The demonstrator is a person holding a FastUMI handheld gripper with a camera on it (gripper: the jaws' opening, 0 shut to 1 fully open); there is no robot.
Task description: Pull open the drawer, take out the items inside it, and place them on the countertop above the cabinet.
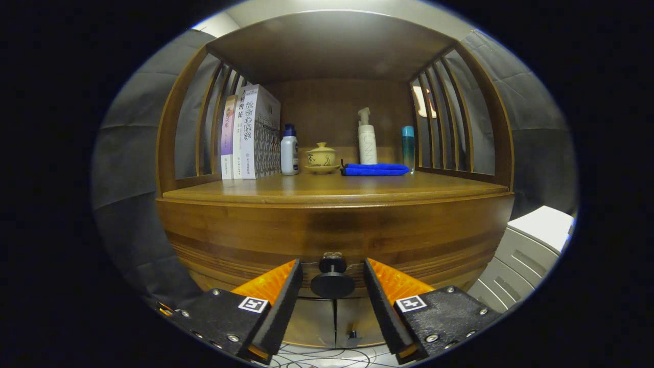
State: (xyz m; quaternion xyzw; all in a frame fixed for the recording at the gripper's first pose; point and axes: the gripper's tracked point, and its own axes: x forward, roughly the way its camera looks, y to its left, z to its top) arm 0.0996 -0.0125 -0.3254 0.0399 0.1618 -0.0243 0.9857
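A wooden cabinet faces me, its closed drawer front (334, 237) spanning the width just under the countertop (332, 190). A dark round knob (332, 278) sticks out from the drawer's lower middle. My gripper (332, 273) is open, one finger on each side of the knob with a gap to both, not pressing on it. The drawer's contents are hidden behind the front.
On the countertop stand books (249, 134) at the left, a white bottle with a blue cap (289, 151), a yellow lidded cup (321, 157), a folded blue cloth (375, 169), a white pump bottle (367, 138) and a teal bottle (407, 145). A white appliance (531, 250) sits right of the cabinet. Lower doors (334, 322) hang beneath the drawer.
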